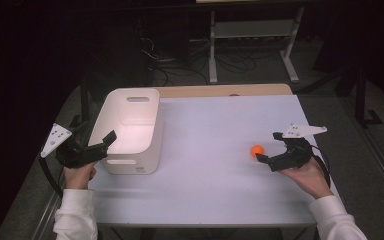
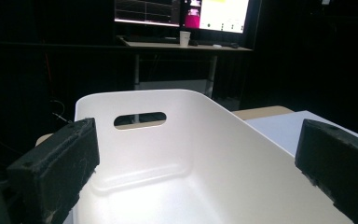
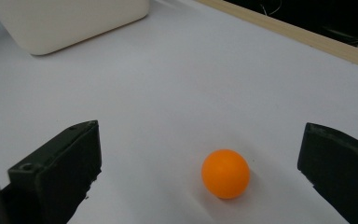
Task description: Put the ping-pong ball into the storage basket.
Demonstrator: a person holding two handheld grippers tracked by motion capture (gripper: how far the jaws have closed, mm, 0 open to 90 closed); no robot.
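Observation:
A small orange ball [image 1: 257, 150] lies on the white table [image 1: 215, 185], right of centre. My right gripper [image 1: 269, 147] is open just to its right, jaws pointing left toward it. In the right gripper view the ball [image 3: 225, 173] rests on the table between the wide-apart jaws of the right gripper [image 3: 200, 142], nearer the right one and touching neither. A white bin [image 1: 130, 130] with handle slots stands at the table's left. My left gripper [image 1: 107, 145] is open at its near left rim. In the left gripper view, the left gripper [image 2: 198, 140] looks into the bin [image 2: 191, 154], whose visible inside is bare.
A wooden strip [image 1: 220, 91] runs along the table's far edge. Beyond it stand a white metal frame [image 1: 252, 30] and floor cables [image 1: 165, 60]. A desk with lit monitors [image 2: 182, 11] and a cup [image 2: 184, 37] is far behind the bin. The bin's corner [image 3: 70, 21] shows upper left.

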